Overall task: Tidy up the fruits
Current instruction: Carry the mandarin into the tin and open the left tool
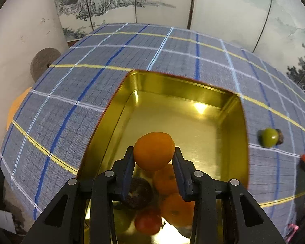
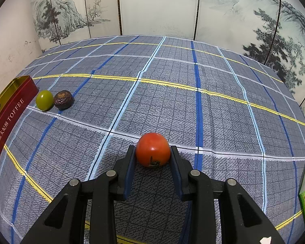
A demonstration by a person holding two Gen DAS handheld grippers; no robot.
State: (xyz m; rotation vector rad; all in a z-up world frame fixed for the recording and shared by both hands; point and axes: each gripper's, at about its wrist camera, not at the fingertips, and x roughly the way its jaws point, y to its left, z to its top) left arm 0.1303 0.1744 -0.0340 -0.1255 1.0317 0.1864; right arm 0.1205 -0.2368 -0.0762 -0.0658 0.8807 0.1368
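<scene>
We count two grippers [image 1: 154, 154] [image 2: 153, 153], one per view. Oranges: three, one [image 1: 154, 151] at centre and two [image 1: 165, 180] [image 1: 178, 208] below it. Tomatoes: two [image 1: 148, 222] [image 2: 153, 149]. Green fruit: one [image 2: 44, 100], left. Dark brown fruits: two [image 2: 63, 99] [image 1: 137, 193]. Tin: one [image 1: 231, 142].
</scene>
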